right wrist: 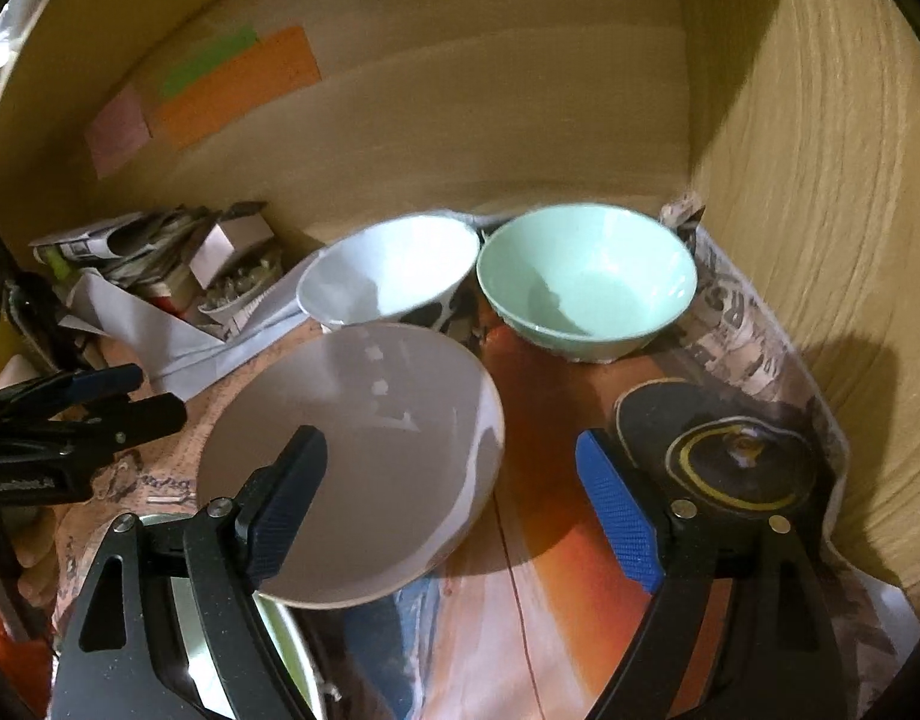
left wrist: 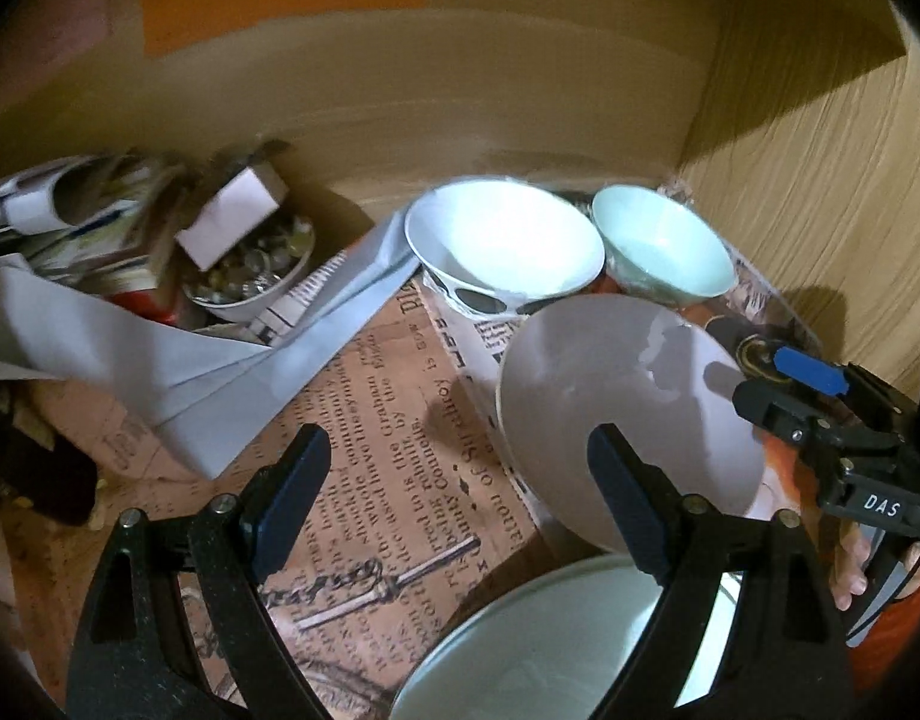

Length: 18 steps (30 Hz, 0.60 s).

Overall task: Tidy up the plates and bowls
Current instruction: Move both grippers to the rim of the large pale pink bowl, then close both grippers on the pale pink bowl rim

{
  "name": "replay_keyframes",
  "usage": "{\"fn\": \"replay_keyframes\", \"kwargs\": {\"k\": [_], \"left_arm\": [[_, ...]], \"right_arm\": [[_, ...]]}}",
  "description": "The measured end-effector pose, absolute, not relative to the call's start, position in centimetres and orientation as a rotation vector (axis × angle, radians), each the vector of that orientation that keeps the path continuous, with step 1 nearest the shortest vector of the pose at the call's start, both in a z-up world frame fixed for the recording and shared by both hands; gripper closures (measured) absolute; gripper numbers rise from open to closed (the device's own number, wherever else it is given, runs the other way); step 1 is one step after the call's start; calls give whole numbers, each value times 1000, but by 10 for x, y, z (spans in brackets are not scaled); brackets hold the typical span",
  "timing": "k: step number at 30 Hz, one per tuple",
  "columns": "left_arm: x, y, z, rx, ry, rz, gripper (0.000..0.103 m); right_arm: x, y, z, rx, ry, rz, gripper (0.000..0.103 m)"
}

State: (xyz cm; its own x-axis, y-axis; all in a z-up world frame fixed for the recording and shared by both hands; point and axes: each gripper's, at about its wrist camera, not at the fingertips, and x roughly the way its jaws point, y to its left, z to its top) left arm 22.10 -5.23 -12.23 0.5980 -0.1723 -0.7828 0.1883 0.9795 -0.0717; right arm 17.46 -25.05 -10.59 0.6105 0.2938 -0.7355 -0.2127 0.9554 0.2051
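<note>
Pale wood-grain panels (right wrist: 820,180) close off the back and right side of a shelf whose floor is lined with printed newspaper sheets (left wrist: 363,420). Orange, green and pink paper notes (right wrist: 237,90) are stuck to the back panel.

Against that back panel two bowls are set side by side: a white conical bowl with dark spots on its outside (right wrist: 387,267) on the left and a mint-green round bowl (right wrist: 586,282) on the right, their rims nearly touching. Just in front of the white one a shallow grey-white bowl (right wrist: 363,456) is seen tilted, its near edge resting over the rim of a pale green plate (left wrist: 538,642) at the bottom of the left wrist view.

The left gripper (left wrist: 460,498) is held with its tongs wide apart; nothing is clamped, though its right finger overlaps the grey-white bowl in the view. The right gripper (right wrist: 453,498) is likewise spread, its dark finger in front of the same bowl and its blue finger over the newspaper; no grip is seen.

At the far left a small white bowl of coins (left wrist: 249,276) is kept beside a pile of folded papers (left wrist: 81,222). A black and yellow printed disc (right wrist: 730,456) is visible on the paper at right.
</note>
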Motion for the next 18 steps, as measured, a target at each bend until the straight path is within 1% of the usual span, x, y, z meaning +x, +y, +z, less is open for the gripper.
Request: {"fn": "replay_keyframes", "kwargs": {"k": [3,4,5,6,7,11,12,13,15,16,18], "left_arm": [[227,-57,-130,36,927,-231,16],[229,-59,-133,39,933,-239,18],[230,-60,-134,43,938,-245,24],[231,-61,-136,46,944,-249,31],[233,-63,-139,48,956,-257,34],[239,-65,-147,43,987,-282,47],[239,-65,-148,44,991,-285,52],[240,-66,-149,44,996,-291,54],[241,-66,-152,43,1009,-303,63],[241,-67,-153,40,1018,-314,65],[243,-68,-156,25,1036,-342,73]], "right_arm": [[179,-249,-114,99,893,291,20],[179,-249,-117,104,902,293,22],[181,-249,-119,110,912,298,25],[181,-250,-121,116,923,302,31],[182,-250,-123,122,931,304,37],[185,-253,-130,155,956,309,48],[185,-253,-131,160,962,312,52],[185,-253,-133,168,970,319,55],[185,-253,-135,174,979,327,61],[185,-252,-136,172,984,332,65],[185,-250,-138,169,989,338,71]]}}
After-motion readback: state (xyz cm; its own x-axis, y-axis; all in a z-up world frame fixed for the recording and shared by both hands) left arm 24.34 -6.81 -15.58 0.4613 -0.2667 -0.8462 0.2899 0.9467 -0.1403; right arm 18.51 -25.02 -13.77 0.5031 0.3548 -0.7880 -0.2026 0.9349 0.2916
